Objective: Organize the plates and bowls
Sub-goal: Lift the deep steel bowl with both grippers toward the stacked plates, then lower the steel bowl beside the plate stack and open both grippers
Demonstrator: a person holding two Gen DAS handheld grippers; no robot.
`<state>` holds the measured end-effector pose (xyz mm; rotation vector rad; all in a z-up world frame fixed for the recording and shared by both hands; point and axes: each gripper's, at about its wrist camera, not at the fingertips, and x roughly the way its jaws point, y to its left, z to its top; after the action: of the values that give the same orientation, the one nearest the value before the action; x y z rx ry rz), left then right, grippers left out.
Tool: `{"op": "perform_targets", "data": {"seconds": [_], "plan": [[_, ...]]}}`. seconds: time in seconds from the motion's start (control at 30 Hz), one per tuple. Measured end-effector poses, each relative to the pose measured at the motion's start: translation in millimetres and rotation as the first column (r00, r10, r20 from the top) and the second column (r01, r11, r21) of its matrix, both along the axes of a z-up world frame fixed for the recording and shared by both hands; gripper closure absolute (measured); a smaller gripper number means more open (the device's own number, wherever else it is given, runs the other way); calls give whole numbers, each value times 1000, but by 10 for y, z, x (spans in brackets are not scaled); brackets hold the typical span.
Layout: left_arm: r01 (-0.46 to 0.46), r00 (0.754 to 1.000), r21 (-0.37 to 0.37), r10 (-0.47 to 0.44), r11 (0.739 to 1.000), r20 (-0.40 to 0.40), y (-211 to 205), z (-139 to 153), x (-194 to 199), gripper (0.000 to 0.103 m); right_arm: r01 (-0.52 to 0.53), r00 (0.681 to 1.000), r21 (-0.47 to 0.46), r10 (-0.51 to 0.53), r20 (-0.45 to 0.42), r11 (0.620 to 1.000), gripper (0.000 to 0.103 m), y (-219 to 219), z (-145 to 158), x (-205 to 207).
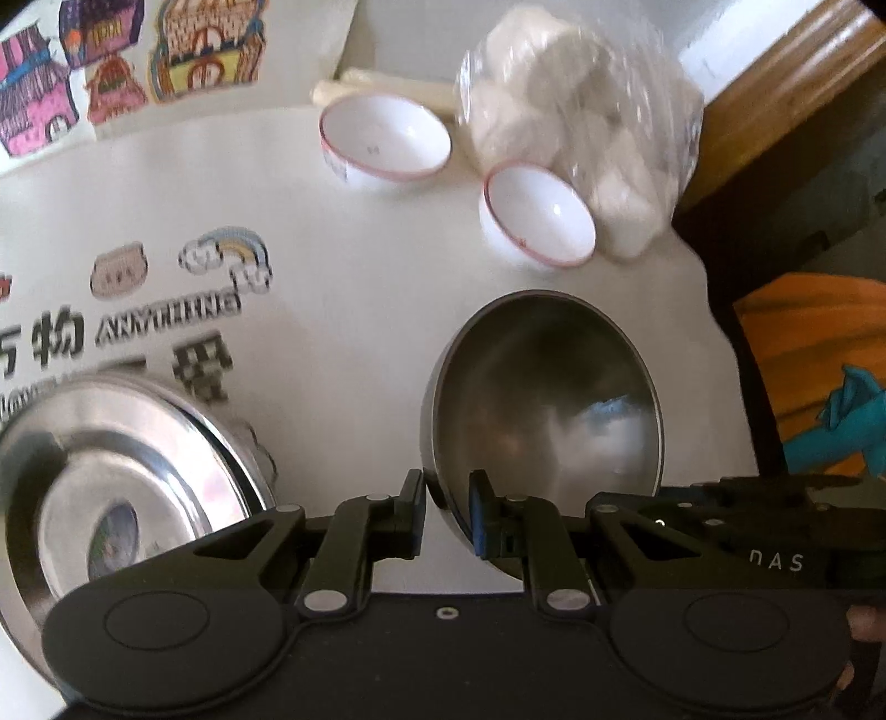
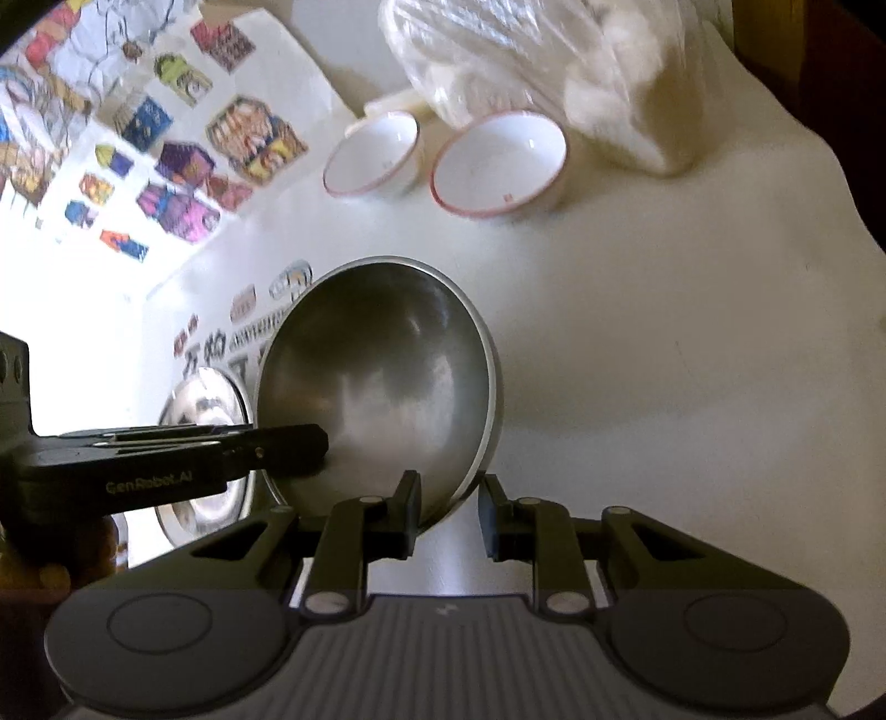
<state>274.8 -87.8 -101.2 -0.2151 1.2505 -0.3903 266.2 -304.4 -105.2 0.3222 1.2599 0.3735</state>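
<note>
tabletop (image 1: pixel 360 310) under a white cloth fills most of both my views, printed with black lettering, a little rainbow and, farther off, bright coloured house drawings (image 1: pixel 205 50). a brown wooden edge (image 1: pixel 786 83) shows at the far right, with an orange cloth (image 1: pixel 808 354) lower down beside the table. next in size is the clear bag of white lumps (image 1: pixel 576 127) at the back, touching the nearer white bowl. the steel bowl (image 1: pixel 548 399) is tilted up on its edge, held between my two tools; a shiny steel plate (image 1: pixel 122 471) lies flat just to its left. two red-rimmed white bowls (image 2: pixel 371 155) (image 2: pixel 498 163) sit side by side behind, near the bag. my left gripper (image 1: pixel 447 512) points steeply down, jaws narrow and pinched on the steel bowl's rim. my right gripper (image 2: pixel 447 518) also angles down, jaws narrow with the opposite rim between them, gripping it.
</note>
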Motion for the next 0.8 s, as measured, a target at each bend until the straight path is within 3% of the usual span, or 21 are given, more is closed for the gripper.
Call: {"op": "perform_targets", "data": {"seconds": [0.5, 0.8], "plan": [[-152, 988, 72, 154, 986, -22, 136, -22, -233, 86, -185, 983, -1, 185, -22, 983, 78, 172, -94, 69], [-241, 969, 73, 244, 968, -33, 148, -109, -284, 86, -251, 968, -37, 251, -11, 967, 76, 253, -111, 109]]}}
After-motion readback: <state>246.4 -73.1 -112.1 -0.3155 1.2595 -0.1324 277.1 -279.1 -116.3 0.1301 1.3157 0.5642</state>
